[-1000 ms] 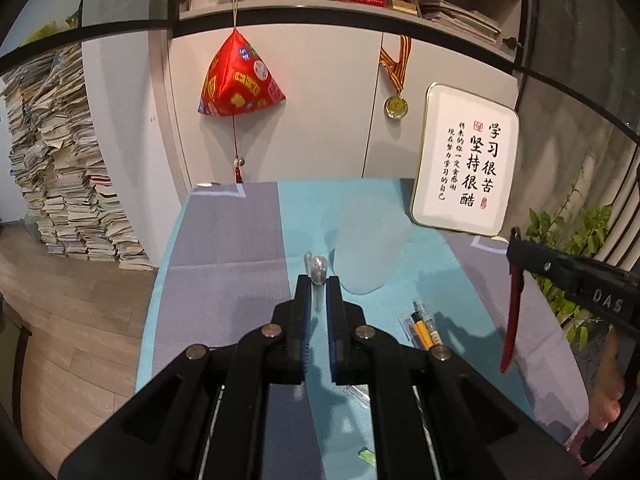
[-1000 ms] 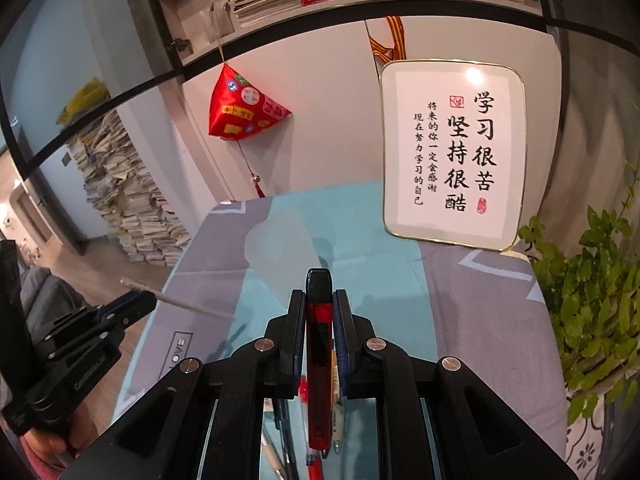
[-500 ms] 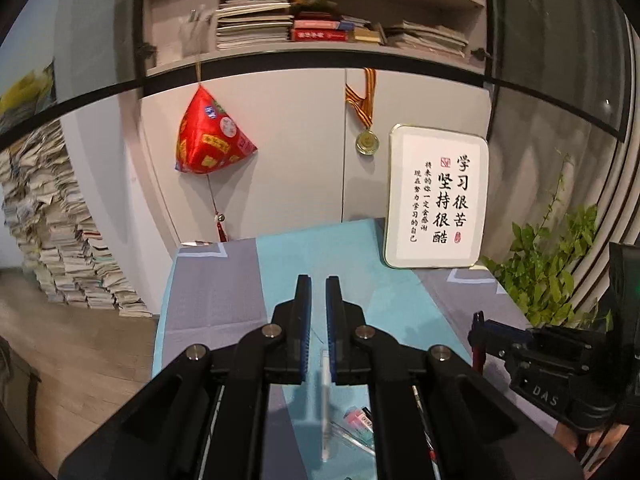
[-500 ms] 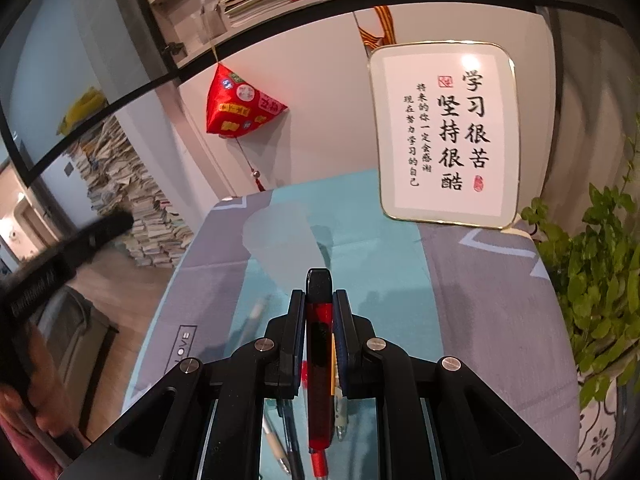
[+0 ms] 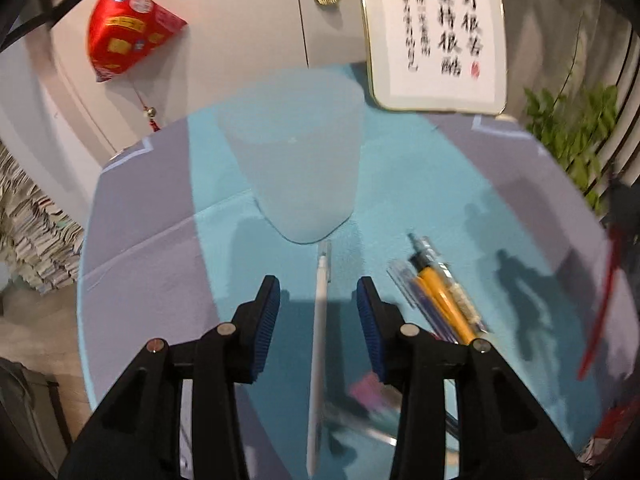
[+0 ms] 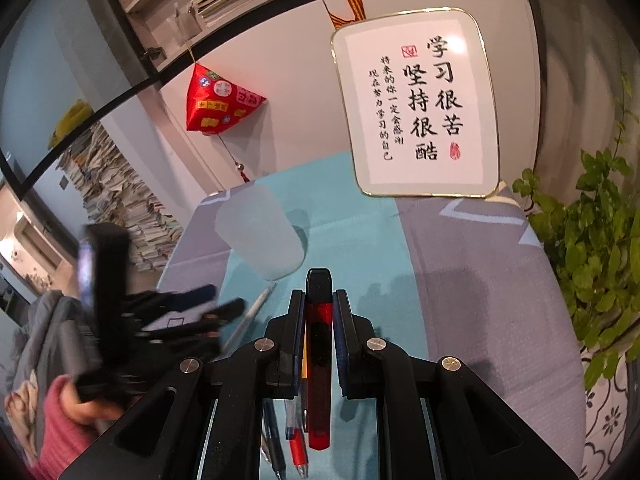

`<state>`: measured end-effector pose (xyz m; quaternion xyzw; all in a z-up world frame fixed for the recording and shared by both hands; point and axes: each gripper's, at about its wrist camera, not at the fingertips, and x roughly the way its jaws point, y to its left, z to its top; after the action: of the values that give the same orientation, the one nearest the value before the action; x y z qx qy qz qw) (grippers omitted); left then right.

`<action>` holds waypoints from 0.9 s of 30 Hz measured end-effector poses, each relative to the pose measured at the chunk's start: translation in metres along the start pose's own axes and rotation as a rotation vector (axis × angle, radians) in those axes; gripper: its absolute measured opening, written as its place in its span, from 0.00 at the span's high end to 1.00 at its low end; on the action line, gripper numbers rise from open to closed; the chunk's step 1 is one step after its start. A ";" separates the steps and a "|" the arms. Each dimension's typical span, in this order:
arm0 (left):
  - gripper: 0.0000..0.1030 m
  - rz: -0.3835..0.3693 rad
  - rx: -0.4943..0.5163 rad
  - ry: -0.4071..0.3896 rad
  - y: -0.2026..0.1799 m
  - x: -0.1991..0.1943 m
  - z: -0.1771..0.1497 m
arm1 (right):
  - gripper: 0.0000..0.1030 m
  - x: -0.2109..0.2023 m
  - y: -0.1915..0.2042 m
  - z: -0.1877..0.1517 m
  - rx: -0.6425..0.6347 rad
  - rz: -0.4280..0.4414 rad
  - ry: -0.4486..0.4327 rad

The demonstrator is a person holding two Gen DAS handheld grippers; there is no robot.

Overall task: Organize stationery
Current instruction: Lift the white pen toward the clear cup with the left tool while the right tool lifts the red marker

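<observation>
White pen [image 5: 318, 344] lies on the cloth between the spread fingers of the left gripper [image 5: 318, 300], pointing to 12 o'clock at the frosted cup [image 5: 296, 168] (apparently the holder). Right gripper [image 6: 319, 300] clamps a red pen [image 6: 319, 360]. I judge pick-up is in hand; next, close squarely on the barrel.

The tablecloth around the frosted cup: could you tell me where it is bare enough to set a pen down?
Bare cloth lies left of the frosted cup on the grey band, and right of it below the framed calligraphy. It is crowded near the white pen and the pen cluster.
</observation>
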<state>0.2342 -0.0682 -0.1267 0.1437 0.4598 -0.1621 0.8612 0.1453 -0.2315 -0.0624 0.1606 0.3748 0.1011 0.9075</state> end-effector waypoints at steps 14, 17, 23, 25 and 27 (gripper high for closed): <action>0.95 -0.047 -0.012 0.028 0.003 0.015 0.007 | 0.86 0.005 -0.014 0.002 0.028 0.000 0.001; 0.95 -0.057 -0.025 -0.034 0.005 -0.011 0.009 | 0.86 0.005 -0.012 0.001 0.020 -0.001 -0.003; 0.95 -0.028 -0.015 -0.195 0.003 -0.084 0.007 | 0.86 -0.001 -0.009 -0.002 0.021 0.013 -0.014; 0.95 -0.017 -0.014 -0.242 0.003 -0.105 0.005 | 0.86 -0.005 -0.007 -0.004 0.021 0.018 -0.019; 0.95 -0.007 -0.021 -0.278 0.003 -0.119 0.004 | 0.86 -0.008 -0.006 -0.005 0.021 0.022 -0.026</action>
<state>0.1760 -0.0490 -0.0249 0.1093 0.3384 -0.1788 0.9174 0.1362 -0.2385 -0.0627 0.1757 0.3622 0.1048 0.9094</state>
